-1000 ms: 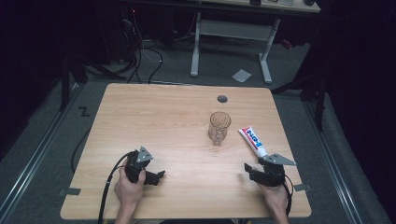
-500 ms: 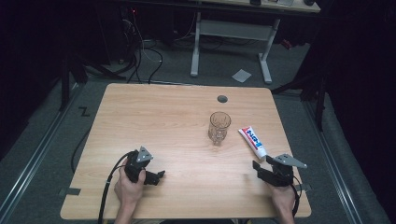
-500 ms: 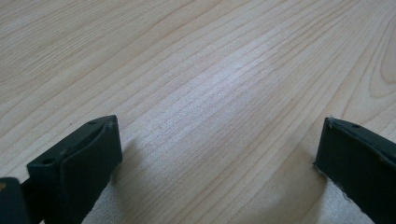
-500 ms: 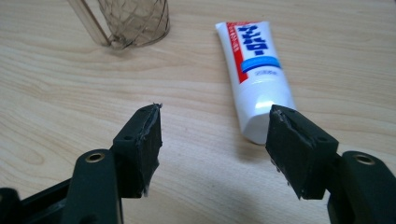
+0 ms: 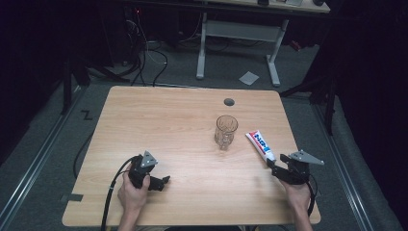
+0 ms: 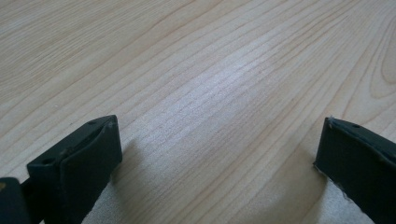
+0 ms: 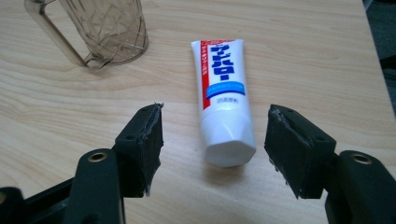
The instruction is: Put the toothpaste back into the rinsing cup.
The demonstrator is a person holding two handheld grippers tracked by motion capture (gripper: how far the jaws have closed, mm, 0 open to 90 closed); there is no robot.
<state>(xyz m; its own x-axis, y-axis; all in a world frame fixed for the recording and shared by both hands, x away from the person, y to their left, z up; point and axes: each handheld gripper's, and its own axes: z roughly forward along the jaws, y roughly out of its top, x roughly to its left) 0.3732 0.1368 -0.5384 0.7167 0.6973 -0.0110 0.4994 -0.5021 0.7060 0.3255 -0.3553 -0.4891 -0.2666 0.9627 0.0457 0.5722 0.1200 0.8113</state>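
Note:
A white toothpaste tube (image 5: 260,144) (image 7: 223,93) with red and blue print lies near the table's right edge, cap end toward me. Left of it stands a clear glass mug (image 5: 225,131) (image 7: 105,28), upright, handle toward the tube's side. My right gripper (image 5: 275,163) (image 7: 215,111) is open just behind the tube's cap. Its jaws have just been closing a little; the cap end lies between them, with neither pad touching it. My left gripper (image 5: 161,183) (image 6: 220,123) rests open at the front left over bare wood, with nothing between its jaws.
The wooden table (image 5: 159,125) has a round cable hole (image 5: 229,101) at the back centre. The right edge runs close beside the tube. Behind the table stand a white desk frame (image 5: 240,33) and floor cables (image 5: 144,53).
My right gripper has shifted right and forward toward the tube's cap end. The left gripper, mug and tube have stayed put.

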